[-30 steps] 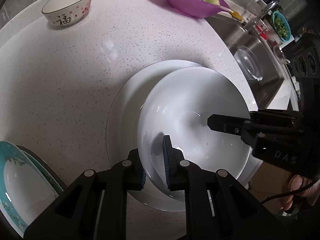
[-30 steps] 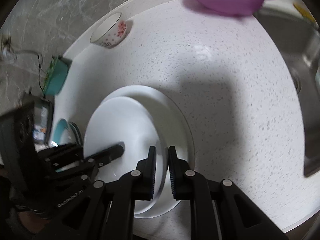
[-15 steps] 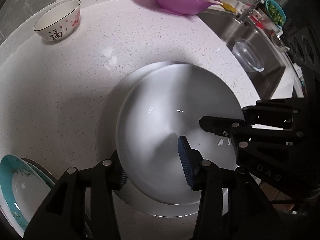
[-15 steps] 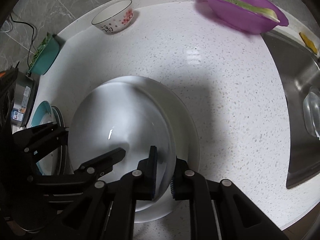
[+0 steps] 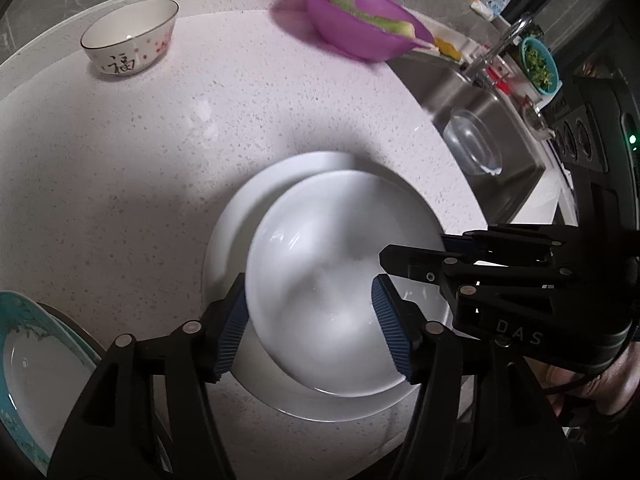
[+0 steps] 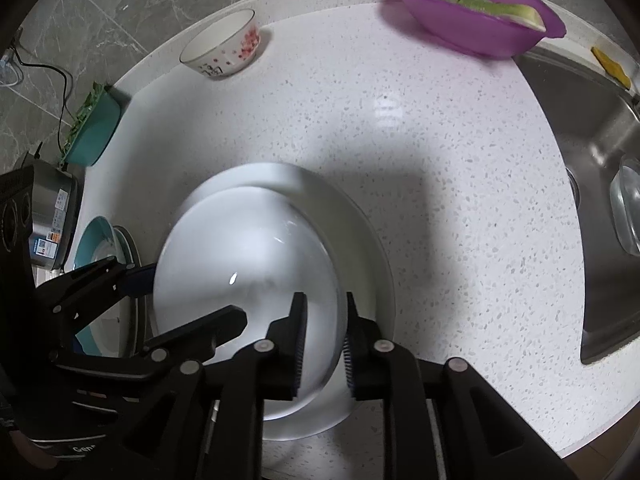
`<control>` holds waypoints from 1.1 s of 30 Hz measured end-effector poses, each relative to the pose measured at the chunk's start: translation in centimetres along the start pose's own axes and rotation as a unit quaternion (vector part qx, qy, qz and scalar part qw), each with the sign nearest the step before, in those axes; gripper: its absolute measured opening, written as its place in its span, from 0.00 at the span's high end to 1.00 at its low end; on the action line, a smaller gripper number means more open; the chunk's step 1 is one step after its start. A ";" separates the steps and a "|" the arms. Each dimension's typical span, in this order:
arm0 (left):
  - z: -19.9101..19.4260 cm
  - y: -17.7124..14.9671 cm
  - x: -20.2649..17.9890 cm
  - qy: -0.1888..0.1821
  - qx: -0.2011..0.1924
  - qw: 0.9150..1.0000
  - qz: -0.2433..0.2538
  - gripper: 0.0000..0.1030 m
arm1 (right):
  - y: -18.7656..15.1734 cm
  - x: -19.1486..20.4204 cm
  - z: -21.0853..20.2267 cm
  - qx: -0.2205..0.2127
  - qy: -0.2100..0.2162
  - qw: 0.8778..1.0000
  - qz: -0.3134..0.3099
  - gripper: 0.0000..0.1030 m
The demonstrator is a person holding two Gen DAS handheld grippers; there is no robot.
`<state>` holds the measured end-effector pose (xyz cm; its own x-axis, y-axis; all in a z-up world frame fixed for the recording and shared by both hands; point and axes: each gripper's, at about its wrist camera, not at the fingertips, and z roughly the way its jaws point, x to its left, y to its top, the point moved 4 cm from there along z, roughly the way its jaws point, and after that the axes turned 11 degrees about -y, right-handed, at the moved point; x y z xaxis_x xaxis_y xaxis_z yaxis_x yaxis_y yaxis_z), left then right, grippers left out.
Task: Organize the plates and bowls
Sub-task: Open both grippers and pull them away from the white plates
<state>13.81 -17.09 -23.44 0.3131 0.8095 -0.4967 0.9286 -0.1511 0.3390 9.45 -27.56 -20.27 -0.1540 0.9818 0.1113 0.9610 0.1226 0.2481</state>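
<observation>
A white bowl [image 5: 320, 272] sits on a larger white plate [image 5: 236, 224] near the counter's front edge. My left gripper [image 5: 312, 320] is open, its blue pads standing wide on either side of the bowl's near part. My right gripper [image 6: 324, 340] has opened a little, its jaws astride the bowl's rim [image 6: 336, 280] with a small gap. The bowl [image 6: 244, 256] and plate [image 6: 368, 240] also show in the right wrist view. A small flowered bowl [image 5: 128, 42] stands at the far left of the counter. A teal-rimmed plate [image 5: 36, 364] lies at the lower left.
A purple basin [image 5: 360, 28] with green vegetable pieces stands at the back. A steel sink [image 5: 488, 152] holding a clear glass bowl [image 5: 474, 144] is to the right. A teal container [image 6: 92, 132] and a steel cooker [image 6: 48, 216] are at the left.
My left gripper let go of the bowl's rim and opened wide. The bowl settled onto the plate. My right gripper's jaws loosened slightly on the rim.
</observation>
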 end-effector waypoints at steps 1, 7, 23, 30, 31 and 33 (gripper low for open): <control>-0.3 0.1 0.1 0.002 -0.002 1.000 -0.001 0.36 | 0.2 0.0 -0.1 -0.002 -0.001 1.000 0.000 0.75; -1.8 0.2 0.4 -0.011 -0.011 1.000 -0.013 0.28 | 0.4 -0.1 -1.1 -0.011 0.002 1.000 0.004 0.56; -14.4 7.9 5.5 -0.050 -0.098 0.994 -0.026 0.01 | 6.1 -2.3 -9.7 -0.114 0.138 0.981 0.068 0.00; -17.8 16.5 14.4 0.006 -0.121 0.992 -0.025 0.01 | 14.6 -0.9 -11.1 -0.148 0.142 0.976 0.068 0.00; -17.5 17.5 15.4 0.020 -0.118 0.993 -0.022 0.01 | 16.2 -0.2 -10.6 -0.145 0.138 0.977 0.067 0.00; -16.0 19.7 17.9 0.039 -0.103 0.994 -0.027 0.01 | 18.8 0.7 -9.3 -0.134 0.125 0.981 0.066 0.00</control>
<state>34.52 3.51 -12.84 0.2397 0.8561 -0.4578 0.8809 0.0064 0.4732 25.25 -25.91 -6.63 -0.1155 0.9161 0.3841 0.8868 -0.0791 0.4553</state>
